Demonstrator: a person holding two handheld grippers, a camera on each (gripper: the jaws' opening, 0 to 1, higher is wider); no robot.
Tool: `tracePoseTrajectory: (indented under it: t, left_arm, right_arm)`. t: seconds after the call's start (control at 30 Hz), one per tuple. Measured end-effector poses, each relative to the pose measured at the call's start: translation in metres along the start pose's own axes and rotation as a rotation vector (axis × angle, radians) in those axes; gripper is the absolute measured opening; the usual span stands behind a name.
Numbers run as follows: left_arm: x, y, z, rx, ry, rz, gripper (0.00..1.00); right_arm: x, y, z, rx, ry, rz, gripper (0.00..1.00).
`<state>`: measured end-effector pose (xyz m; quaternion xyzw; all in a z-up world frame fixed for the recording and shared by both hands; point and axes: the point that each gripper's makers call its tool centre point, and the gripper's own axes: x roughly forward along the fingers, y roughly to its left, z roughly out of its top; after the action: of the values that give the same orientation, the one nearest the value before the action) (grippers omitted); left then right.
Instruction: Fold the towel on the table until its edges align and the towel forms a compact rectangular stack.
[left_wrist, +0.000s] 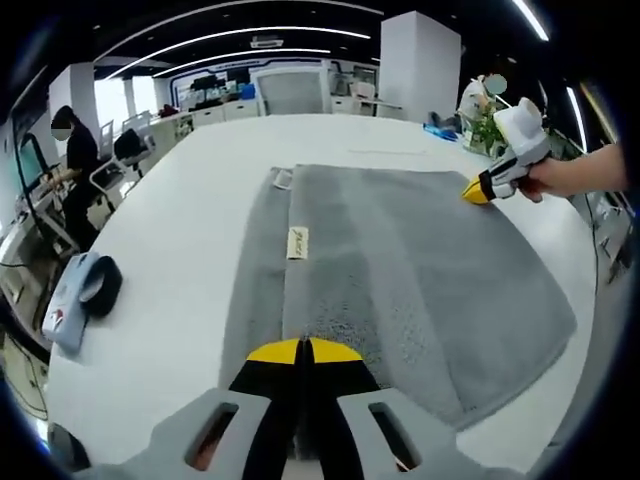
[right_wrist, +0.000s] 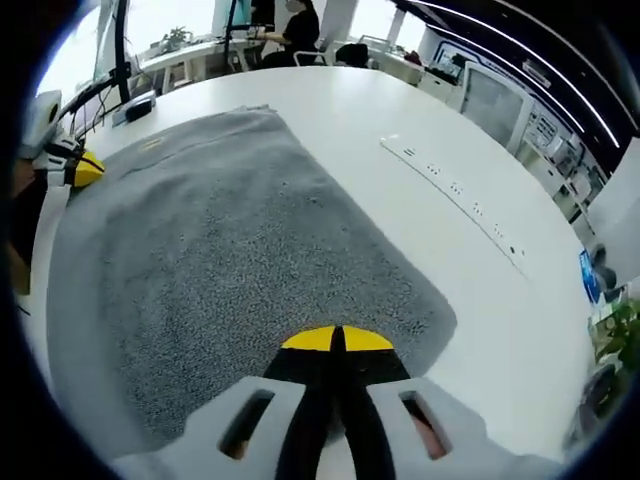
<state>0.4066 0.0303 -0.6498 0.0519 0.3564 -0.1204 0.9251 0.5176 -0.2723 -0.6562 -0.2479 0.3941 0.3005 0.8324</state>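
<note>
The grey towel (left_wrist: 400, 270) lies on the white table (left_wrist: 180, 210), already doubled with a label (left_wrist: 297, 242) near its fold. The left gripper (left_wrist: 303, 350) and right gripper (right_wrist: 336, 339) each have jaws together, pinched on opposite towel edges, it seems. For the next fold, lift both corners level and lay them squarely onto the far edge

In the left gripper view, bare white table (left_wrist: 180, 230) lies open along the left and top of the frame; a small blue-grey device (left_wrist: 82, 292) sits at the lower left edge. In the right gripper view, a strip of sockets (right_wrist: 455, 190) crosses the open tabletop at upper right.
</note>
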Motion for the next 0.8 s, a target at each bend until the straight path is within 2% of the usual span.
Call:
tracePoseTrajectory:
  t: [0.17,0.47,0.8]
  left_arm:
    - [0.003,0.001,0.002,0.017,0.010,-0.002,0.02]
    - [0.006,0.001,0.004,0.041,0.029,-0.019,0.01]
    - [0.007,-0.001,0.005,0.059,0.069,-0.044,0.01]
  right_arm:
    - [-0.007,0.002,-0.009,0.039,-0.010,0.008,0.00]
    - [-0.010,0.004,-0.013,0.003,0.009,-0.010,0.00]
    - [-0.015,0.003,-0.019,0.005,0.027,-0.019,0.00]
